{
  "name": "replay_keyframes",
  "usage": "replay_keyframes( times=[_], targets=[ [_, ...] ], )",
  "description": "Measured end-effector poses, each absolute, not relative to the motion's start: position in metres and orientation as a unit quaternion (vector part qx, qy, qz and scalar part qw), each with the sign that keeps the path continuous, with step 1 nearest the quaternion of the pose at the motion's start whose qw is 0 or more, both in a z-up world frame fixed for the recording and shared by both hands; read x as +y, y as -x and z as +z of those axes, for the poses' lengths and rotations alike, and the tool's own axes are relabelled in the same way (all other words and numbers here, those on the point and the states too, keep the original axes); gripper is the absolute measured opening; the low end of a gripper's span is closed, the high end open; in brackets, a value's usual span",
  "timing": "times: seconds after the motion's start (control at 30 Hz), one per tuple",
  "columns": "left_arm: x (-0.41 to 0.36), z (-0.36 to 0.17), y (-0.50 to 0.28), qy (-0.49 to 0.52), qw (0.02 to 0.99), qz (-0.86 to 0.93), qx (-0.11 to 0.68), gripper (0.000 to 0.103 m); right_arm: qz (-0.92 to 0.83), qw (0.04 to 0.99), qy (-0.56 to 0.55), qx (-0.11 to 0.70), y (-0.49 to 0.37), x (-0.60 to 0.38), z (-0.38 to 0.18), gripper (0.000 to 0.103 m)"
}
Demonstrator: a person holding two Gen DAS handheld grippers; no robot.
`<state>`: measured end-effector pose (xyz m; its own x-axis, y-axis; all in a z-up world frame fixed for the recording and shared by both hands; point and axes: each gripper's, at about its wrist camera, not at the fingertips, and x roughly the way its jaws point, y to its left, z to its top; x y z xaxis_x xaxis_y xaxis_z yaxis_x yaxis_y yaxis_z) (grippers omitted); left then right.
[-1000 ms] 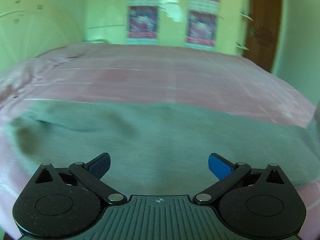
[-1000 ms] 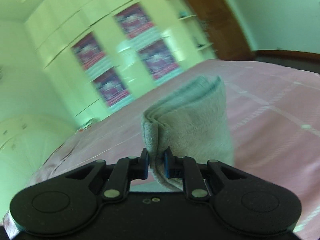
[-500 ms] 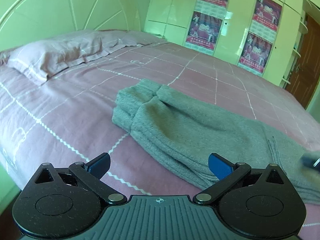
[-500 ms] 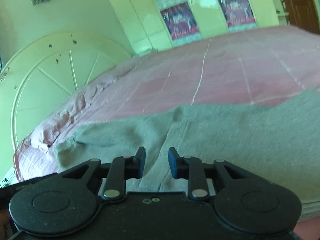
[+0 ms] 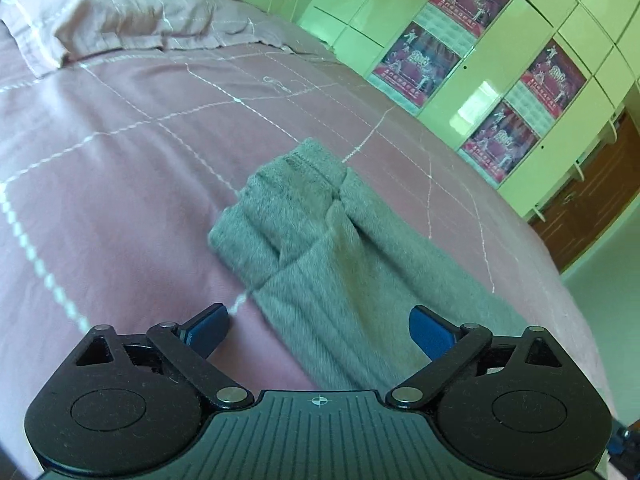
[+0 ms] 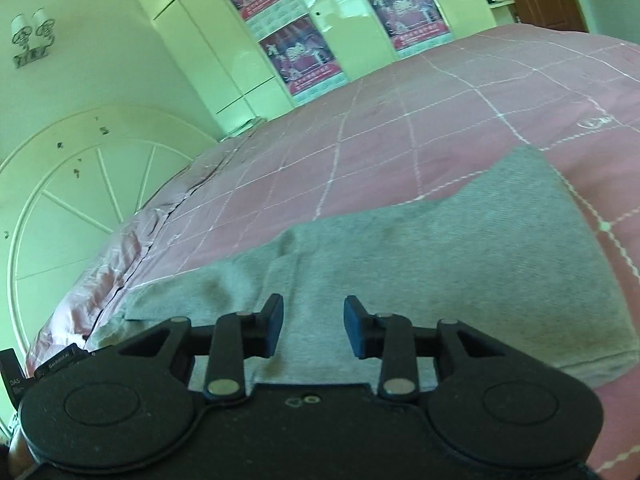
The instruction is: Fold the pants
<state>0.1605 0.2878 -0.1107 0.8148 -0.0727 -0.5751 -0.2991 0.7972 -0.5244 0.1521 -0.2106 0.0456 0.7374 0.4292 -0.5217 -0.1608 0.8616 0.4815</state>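
While the left wrist view a second ago showed only a blurred grey band close ahead, it now looks along the grey sweatpants (image 5: pixel 320 248), which lie lengthwise on the pink checked bedspread (image 5: pixel 120 152), the two leg cuffs at the far end overlapping untidily. A pillow (image 5: pixel 112 16) sits at the head of the bed. Over the near part of the cloth hangs the left claw (image 5: pixel 319 326), spread wide but starting to narrow, its blue pads (image 5: pixel 430 330) touching nothing.

From the right wrist view, the folded bundle that was pinched upright a second ago is gone from the right claw (image 6: pixel 313 326), whose jaws are parting with nothing between them. Below it the sweatpants (image 6: pixel 440 264) lie flat across the bedspread (image 6: pixel 400 132), a crease running up from the claw.

My reading: one fold has just been laid down and released, and the left claw is lining up for the next grasp near the cuffs.
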Motion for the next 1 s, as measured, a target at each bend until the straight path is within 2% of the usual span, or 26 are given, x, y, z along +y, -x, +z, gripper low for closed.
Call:
replay_keyframes(
  times=[0.1,0.13,0.17,0.2,0.27,0.43,0.5,0.57,0.63,0.73,0.87,1.0],
  targets=[
    [0.304,-0.121,-0.179,0.358,0.890,0.038,0.279,0.087,0.142,0.916,-0.209,0.312,-0.149,-0.218,0.048,0.027],
    [0.309,-0.124,-0.183,0.378,0.884,0.032,0.272,0.080,0.134,0.920,-0.204,0.306,-0.144,-0.224,0.047,0.027],
    [0.314,-0.128,-0.189,0.392,0.879,0.029,0.271,0.044,0.132,0.923,-0.193,0.305,-0.142,-0.223,0.047,0.028],
    [0.318,-0.135,-0.195,0.406,0.870,0.018,0.278,0.033,0.139,0.924,-0.181,0.307,-0.142,-0.221,0.046,0.028],
    [0.319,-0.142,-0.197,0.417,0.869,0.008,0.266,0.033,0.166,0.921,-0.155,0.316,-0.143,-0.207,0.046,0.029],
    [0.305,-0.131,-0.192,0.370,0.896,0.003,0.245,0.033,0.240,0.915,-0.046,0.321,-0.140,-0.143,0.041,0.029],
    [0.302,-0.129,-0.194,0.354,0.900,0.007,0.253,0.033,0.244,0.916,0.006,0.319,-0.139,-0.120,0.030,0.038],
    [0.303,-0.129,-0.194,0.351,0.900,0.008,0.258,0.033,0.234,0.893,0.097,0.371,-0.147,-0.091,0.006,0.040],
    [0.306,-0.130,-0.195,0.350,0.899,0.011,0.263,0.033,0.231,0.897,0.135,0.353,-0.144,-0.080,0.000,0.042],
    [0.299,-0.117,-0.191,0.324,0.910,0.016,0.259,0.033,0.238,0.909,0.061,0.338,-0.147,-0.096,0.020,0.041],
    [0.274,-0.077,-0.188,0.273,0.934,0.002,0.229,0.033,0.181,0.933,-0.081,0.299,-0.151,-0.155,0.048,0.065],
    [0.249,-0.046,-0.188,0.246,0.946,-0.015,0.211,0.033,0.113,0.930,-0.165,0.309,-0.168,-0.205,0.048,0.064]
  ],
)
